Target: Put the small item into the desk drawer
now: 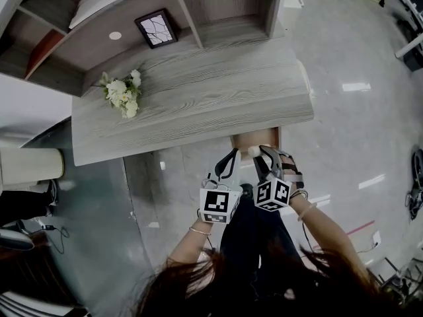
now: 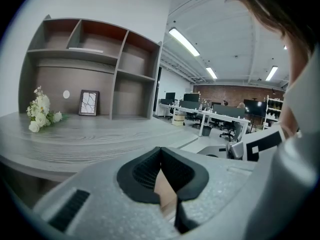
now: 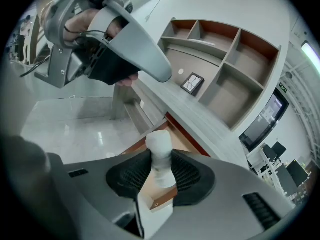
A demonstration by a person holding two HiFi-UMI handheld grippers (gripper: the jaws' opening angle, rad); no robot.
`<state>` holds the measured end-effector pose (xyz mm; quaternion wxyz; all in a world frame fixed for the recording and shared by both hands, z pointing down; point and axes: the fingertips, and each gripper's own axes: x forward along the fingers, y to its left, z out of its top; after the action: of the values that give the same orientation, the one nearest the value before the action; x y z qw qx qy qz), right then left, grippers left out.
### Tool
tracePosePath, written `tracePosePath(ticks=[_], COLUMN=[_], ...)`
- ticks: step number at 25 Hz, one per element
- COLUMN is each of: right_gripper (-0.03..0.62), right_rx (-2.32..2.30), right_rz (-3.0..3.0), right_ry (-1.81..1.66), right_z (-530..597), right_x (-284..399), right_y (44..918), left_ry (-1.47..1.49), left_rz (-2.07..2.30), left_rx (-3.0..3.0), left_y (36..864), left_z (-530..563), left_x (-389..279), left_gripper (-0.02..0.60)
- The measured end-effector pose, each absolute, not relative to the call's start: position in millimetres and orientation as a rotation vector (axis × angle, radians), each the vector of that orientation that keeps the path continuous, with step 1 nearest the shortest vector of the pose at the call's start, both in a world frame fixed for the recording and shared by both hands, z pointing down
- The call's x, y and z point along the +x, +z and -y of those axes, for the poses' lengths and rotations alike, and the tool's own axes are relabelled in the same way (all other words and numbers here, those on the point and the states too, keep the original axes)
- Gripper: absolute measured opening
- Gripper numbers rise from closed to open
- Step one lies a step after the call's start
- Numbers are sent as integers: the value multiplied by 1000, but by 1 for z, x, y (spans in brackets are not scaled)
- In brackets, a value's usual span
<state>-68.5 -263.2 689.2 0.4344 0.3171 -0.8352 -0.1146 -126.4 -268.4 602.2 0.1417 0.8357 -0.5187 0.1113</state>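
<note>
The small item (image 1: 253, 152) is a white, stubby cylinder. My right gripper (image 1: 261, 154) is shut on it and holds it upright just above the open desk drawer (image 1: 254, 139). In the right gripper view the item (image 3: 159, 145) stands between the black pads (image 3: 187, 176), with the drawer's brown inside (image 3: 177, 139) below it. My left gripper (image 1: 232, 157) hovers beside the right one, left of the drawer. Its jaws meet at the tips with nothing between them (image 2: 160, 153). The left gripper (image 3: 112, 44) also shows at the top left of the right gripper view, held by a hand.
The grey wooden desk (image 1: 198, 104) carries a bunch of white flowers (image 1: 122, 92) and a small picture frame (image 1: 156, 28). A shelf unit (image 1: 225, 8) stands along its back. Glossy floor lies in front of and to the right of the desk.
</note>
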Motion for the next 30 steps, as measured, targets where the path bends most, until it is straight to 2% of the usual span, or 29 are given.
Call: tracePosePath(ticks=[30], right_gripper=[121], right_rx=[711], right_rz=[1971], right_ry=[-167], right_z=[282], right_x=[-74], right_y=[810], left_ry=[350], left_rz=[1477], left_rx=[2378], left_y=[699], left_z=[284], left_x=[-137], left_gripper=[17])
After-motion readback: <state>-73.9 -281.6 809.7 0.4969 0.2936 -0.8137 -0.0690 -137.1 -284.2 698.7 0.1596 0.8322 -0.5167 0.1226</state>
